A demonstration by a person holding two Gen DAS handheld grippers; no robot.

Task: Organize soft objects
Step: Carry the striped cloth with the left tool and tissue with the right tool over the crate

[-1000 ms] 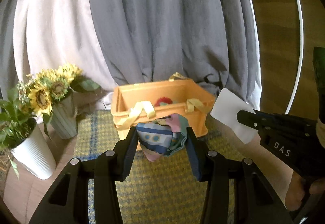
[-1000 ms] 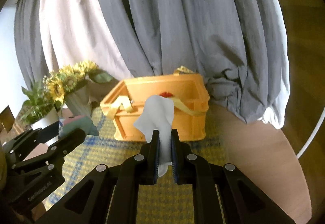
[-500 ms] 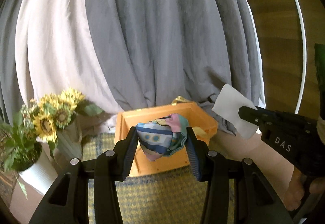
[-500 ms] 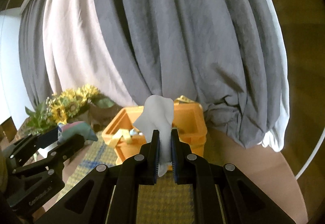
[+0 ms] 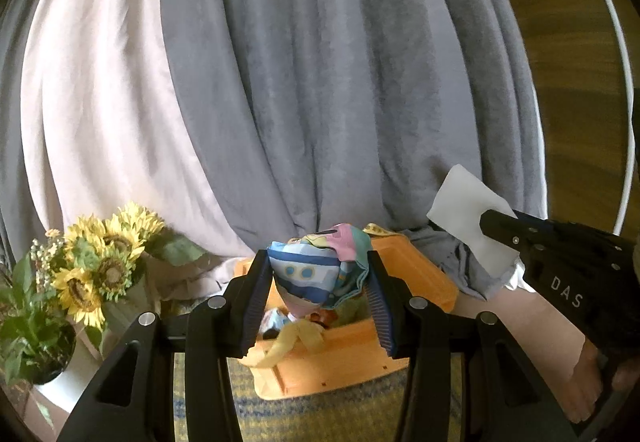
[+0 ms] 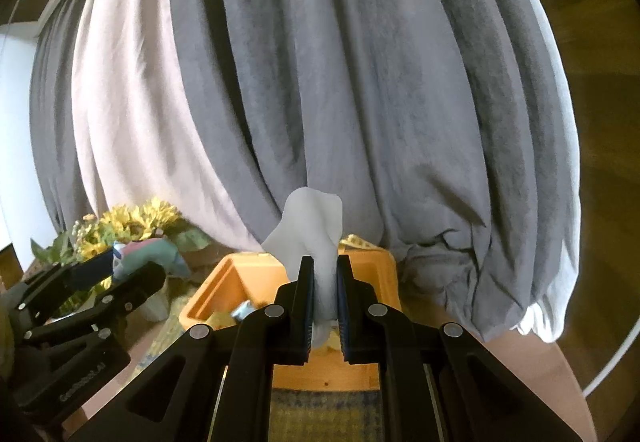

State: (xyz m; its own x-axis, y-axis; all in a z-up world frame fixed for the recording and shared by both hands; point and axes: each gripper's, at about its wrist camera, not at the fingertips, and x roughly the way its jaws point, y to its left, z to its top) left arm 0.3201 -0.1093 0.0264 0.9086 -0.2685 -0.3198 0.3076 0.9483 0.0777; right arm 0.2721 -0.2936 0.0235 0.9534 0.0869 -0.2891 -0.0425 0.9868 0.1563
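My left gripper [image 5: 318,282] is shut on a bunched patterned cloth [image 5: 316,272], blue, pink and teal, held above the orange crate [image 5: 424,282]. The crate holds several soft items and yellow straps. My right gripper [image 6: 323,282] is shut on a white cloth [image 6: 310,230], held above the crate [image 6: 224,290]. The right gripper with its white cloth [image 5: 468,217] also shows at the right of the left wrist view. The left gripper with its cloth [image 6: 148,248] shows at the left of the right wrist view.
Sunflowers in a vase [image 5: 100,270] and a green plant in a white pot [image 5: 36,346] stand left of the crate. A yellow and blue checked mat [image 5: 320,414] lies under the crate. Grey and white curtains [image 5: 320,81] hang close behind.
Both grippers have moved forward and up with their cloths. They now hang over the crate, whose inside has come into view.
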